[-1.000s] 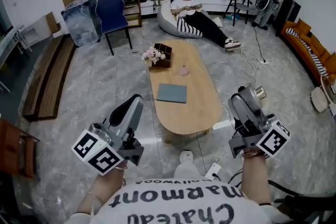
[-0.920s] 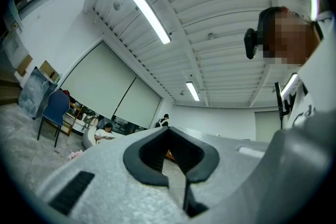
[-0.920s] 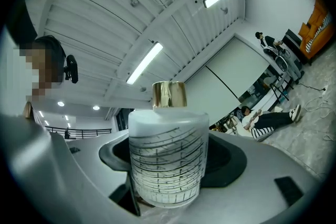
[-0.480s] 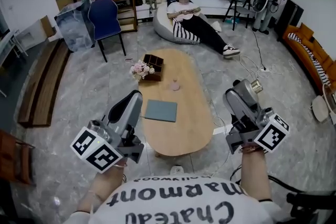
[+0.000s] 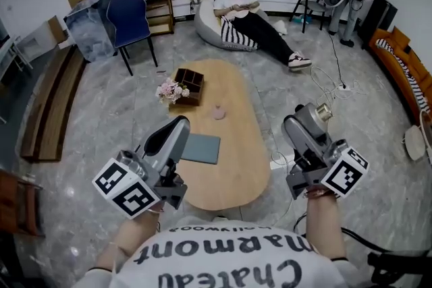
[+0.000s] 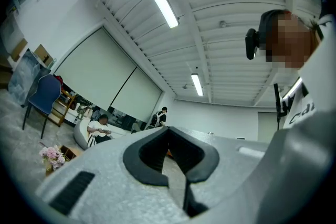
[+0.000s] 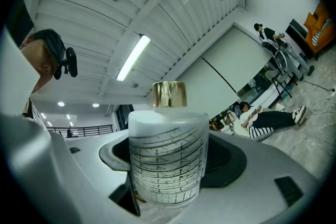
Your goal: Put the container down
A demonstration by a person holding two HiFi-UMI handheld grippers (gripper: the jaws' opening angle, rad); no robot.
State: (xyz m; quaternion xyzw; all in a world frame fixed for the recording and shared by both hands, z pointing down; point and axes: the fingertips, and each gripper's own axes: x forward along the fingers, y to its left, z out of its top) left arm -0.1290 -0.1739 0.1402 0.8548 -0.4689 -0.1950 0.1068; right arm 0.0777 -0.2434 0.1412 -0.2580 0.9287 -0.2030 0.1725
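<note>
The container (image 7: 167,162) is a frosted jar with dark line markings and a gold cap (image 7: 169,94). My right gripper (image 7: 173,186) is shut on it, and the jar stands upright between the jaws. In the head view the right gripper (image 5: 305,117) hangs off the right side of the oval wooden table (image 5: 239,158), with the container (image 5: 322,112) showing at its tip. My left gripper (image 5: 177,125) hovers over the table's near left edge. In its own view the left gripper (image 6: 177,178) is shut with nothing in it.
On the table lie a grey-blue pad (image 5: 201,148), a small pink item (image 5: 218,114) and a brown box with flowers (image 5: 181,87). A blue chair (image 5: 128,15), a person on a beanbag (image 5: 244,18), floor cables (image 5: 332,88) and an orange sofa (image 5: 405,71) surround it.
The table has drawn closer and shifted left in the head view. Both grippers keep much the same pose, and the right one still holds the container.
</note>
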